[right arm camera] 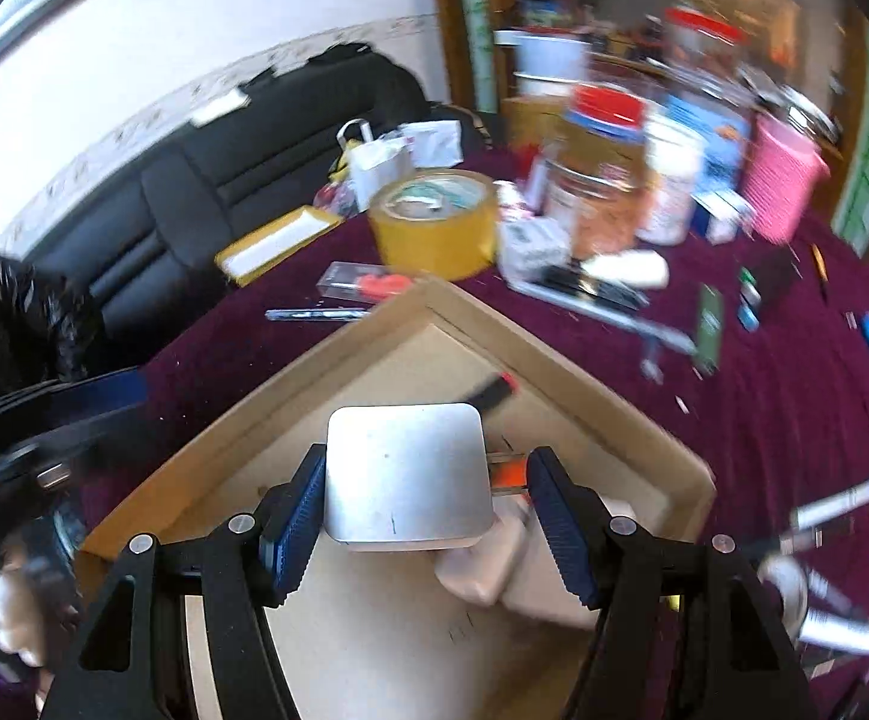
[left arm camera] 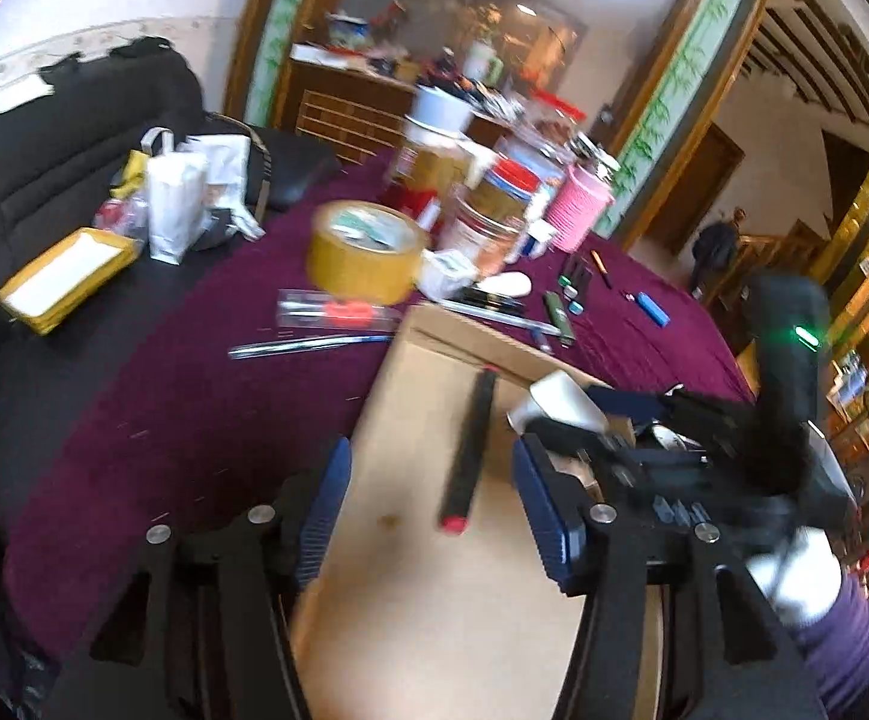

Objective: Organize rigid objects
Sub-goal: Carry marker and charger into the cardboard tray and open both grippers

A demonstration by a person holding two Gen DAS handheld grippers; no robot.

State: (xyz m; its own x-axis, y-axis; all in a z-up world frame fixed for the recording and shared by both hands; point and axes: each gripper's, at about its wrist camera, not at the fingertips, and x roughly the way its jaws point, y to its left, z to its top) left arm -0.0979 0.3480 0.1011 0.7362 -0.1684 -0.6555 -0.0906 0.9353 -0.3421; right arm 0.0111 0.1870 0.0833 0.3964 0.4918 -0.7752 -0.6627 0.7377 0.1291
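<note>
Right wrist cam: silver box [right arm camera: 404, 474] sits between right gripper [right arm camera: 425, 516] pads, jaws spread, grip unclear, over cardboard tray [right arm camera: 614, 414]. Left gripper [left arm camera: 431, 516] jaws wide, nothing held, above black marker [left arm camera: 470, 450].

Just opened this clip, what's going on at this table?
A person with a tool in each hand is sorting loose items into a shallow cardboard box on a purple-covered table. The right tool is open around a flat silver square object over the box; whether it touches is unclear. The left tool is open and empty above the box, where a black marker lies.
</note>
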